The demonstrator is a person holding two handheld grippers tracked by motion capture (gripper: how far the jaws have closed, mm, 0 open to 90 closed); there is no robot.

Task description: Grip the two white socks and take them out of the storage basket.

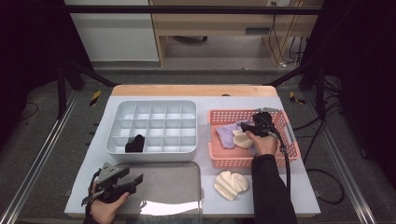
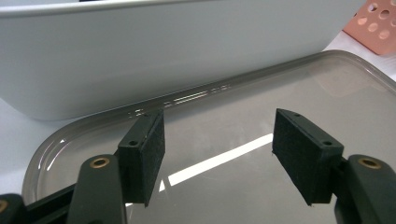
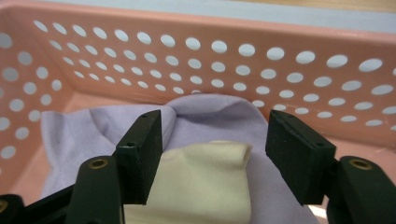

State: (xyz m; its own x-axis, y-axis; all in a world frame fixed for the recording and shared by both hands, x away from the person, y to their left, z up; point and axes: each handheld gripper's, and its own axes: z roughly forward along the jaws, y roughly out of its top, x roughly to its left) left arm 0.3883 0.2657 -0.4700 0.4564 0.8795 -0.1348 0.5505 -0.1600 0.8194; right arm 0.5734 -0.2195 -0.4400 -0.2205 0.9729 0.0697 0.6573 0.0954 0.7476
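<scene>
Your right tongs (image 3: 212, 154): apart, straddling cream sock (image 3: 201, 182) on lilac cloth (image 3: 93, 130) in pink basket (image 3: 289, 42), tabletop's right side | Your left tongs (image 2: 217, 154): apart, empty, over grey tray (image 2: 336, 88), near-left edge

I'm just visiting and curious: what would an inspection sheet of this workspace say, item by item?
Surface: pale grey table with a wooden far edge.
Job's things: cream folded cloth lying on lilac cloth inside the pink perforated plastic basket.
Clutter: white divided plastic organiser with a black item in one front compartment; grey glossy tray; second cream cloth bundle on the table.
Grippers: left gripper open above the tray; right gripper open, jaws either side of the cream cloth.
Cables: black cable trailing from the right gripper.
Surroundings: dark frame, grey floor, wooden furniture behind.
</scene>
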